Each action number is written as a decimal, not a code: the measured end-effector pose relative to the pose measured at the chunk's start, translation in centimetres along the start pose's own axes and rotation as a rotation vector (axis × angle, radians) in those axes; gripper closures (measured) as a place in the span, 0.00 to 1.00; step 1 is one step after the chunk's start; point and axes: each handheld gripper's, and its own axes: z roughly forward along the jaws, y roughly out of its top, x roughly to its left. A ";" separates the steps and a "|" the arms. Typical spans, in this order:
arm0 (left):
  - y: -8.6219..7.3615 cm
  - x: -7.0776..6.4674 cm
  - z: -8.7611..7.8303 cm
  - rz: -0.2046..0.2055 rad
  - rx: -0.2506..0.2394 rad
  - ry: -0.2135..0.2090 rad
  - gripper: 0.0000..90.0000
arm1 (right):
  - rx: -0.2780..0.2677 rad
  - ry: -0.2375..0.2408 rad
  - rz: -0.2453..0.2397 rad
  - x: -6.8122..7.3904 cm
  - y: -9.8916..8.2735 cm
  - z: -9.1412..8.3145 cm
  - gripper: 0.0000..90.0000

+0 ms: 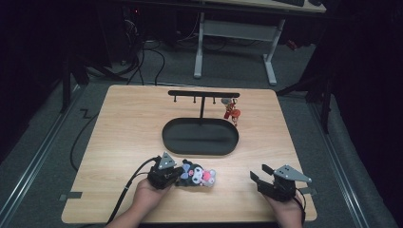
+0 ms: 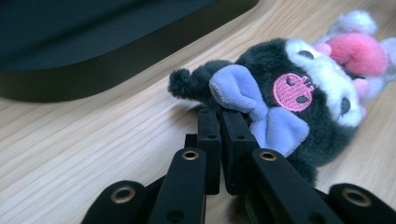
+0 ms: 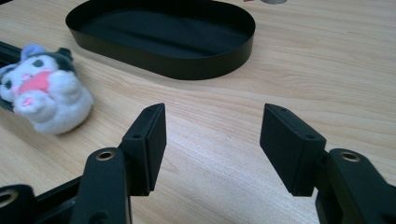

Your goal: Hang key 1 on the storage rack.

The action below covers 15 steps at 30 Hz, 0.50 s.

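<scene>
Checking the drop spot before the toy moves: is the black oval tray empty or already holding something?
Empty. The black oval tray shows only its bare dark floor; the plush toy lies outside it on the table.

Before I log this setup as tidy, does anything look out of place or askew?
Only the plush toy: it lies on its side on the table, outside the black tray, with the left gripper shut at its edge. The keychain hangs normally from the rack.
</scene>
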 end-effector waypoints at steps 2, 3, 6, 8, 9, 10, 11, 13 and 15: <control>0.6 -0.9 0.9 0.008 -0.001 -0.015 0.97 | 0.005 0.008 0.000 -0.2 -0.1 0.0 0.46; 1.0 -1.3 1.4 0.019 0.002 -0.023 0.97 | 0.005 0.008 0.000 -0.2 -0.1 0.0 0.46; 2.1 -2.7 2.9 0.037 0.002 -0.047 0.97 | 0.001 0.011 -0.001 -0.3 -0.1 0.0 0.46; 2.9 -3.9 4.1 0.059 0.005 -0.070 0.97 | 0.001 0.011 0.005 -0.4 -0.1 -0.1 0.46; 3.2 -4.4 4.5 0.076 0.003 -0.072 0.97 | 0.000 0.009 0.006 -0.5 -0.1 -0.1 0.46; 3.5 -4.7 4.7 0.086 -0.002 -0.070 0.96 | 0.000 0.008 0.013 -0.6 -0.2 -0.2 0.46; 3.6 -4.8 4.7 0.086 -0.008 -0.071 0.95 | -0.003 0.009 0.016 -0.6 -0.2 -0.2 0.47; 3.3 -4.5 3.8 0.073 -0.024 -0.078 0.95 | -0.007 0.012 0.024 -0.7 -0.2 -0.4 0.48; 2.9 -4.5 3.3 0.077 -0.025 -0.090 0.99 | -0.008 0.012 0.021 -0.7 -0.2 -0.5 0.48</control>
